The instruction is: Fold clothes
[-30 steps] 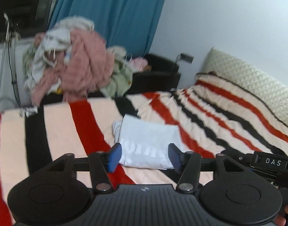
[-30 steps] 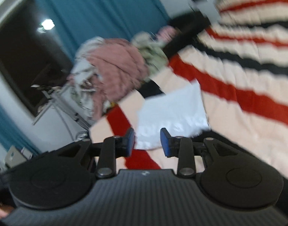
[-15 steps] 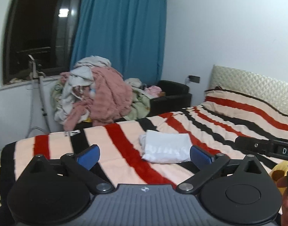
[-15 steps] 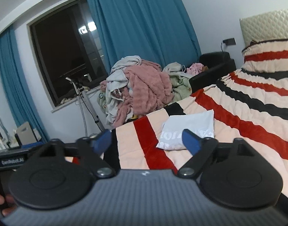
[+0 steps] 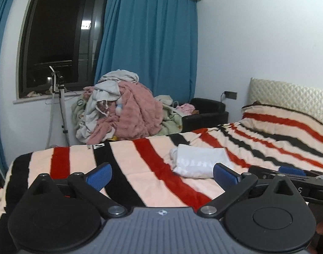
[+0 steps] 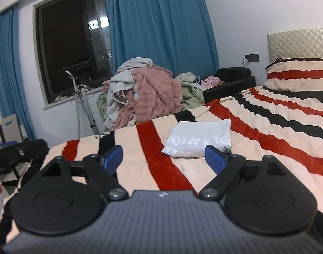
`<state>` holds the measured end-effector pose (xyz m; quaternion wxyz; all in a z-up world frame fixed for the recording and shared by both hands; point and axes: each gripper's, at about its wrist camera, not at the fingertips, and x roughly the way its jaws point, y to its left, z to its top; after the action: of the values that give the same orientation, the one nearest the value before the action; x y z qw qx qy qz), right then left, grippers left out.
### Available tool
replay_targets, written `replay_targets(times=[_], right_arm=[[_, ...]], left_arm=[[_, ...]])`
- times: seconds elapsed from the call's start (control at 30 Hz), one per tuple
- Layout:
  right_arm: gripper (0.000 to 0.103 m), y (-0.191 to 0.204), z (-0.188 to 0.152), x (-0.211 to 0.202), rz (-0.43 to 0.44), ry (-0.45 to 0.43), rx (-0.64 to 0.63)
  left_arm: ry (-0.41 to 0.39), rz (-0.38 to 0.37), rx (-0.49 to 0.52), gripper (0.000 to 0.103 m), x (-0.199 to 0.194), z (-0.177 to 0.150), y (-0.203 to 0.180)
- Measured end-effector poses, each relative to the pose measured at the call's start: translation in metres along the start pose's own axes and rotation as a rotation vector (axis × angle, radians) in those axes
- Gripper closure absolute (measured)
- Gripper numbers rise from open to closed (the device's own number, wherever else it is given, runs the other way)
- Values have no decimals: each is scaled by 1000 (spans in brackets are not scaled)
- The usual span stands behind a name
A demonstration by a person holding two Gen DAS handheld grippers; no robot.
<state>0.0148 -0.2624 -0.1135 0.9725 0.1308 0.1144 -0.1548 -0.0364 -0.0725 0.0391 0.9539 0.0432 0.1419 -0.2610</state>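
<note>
A folded white garment with grey lettering lies on the striped bed blanket; it also shows in the right wrist view. My left gripper is open and empty, held back from the garment above the bed's near end. My right gripper is open and empty too, also back from the garment. The right gripper's body shows at the right edge of the left wrist view.
A big heap of unfolded clothes, pink and white, sits past the bed's far edge under the window. A black armchair stands by the blue curtain. A tripod stand is at the left. The headboard is at the right.
Both grippers opened wide and drew back and up from the folded white garment, which stays lying on the bed. The view now takes in the whole room.
</note>
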Motion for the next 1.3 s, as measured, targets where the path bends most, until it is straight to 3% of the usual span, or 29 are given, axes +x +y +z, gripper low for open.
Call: replay_targets(times=[0.5, 0.77, 1.3], right_arm=[[18, 3, -27, 24, -62, 14, -52], [18, 2, -28, 27, -79, 23, -54], [18, 4, -28, 29, -82, 23, -68]], left_arm=[[73, 81, -47, 0, 28, -33, 39], [56, 131, -49, 0, 26, -30, 39], [85, 138, -51, 0, 28, -35, 34]])
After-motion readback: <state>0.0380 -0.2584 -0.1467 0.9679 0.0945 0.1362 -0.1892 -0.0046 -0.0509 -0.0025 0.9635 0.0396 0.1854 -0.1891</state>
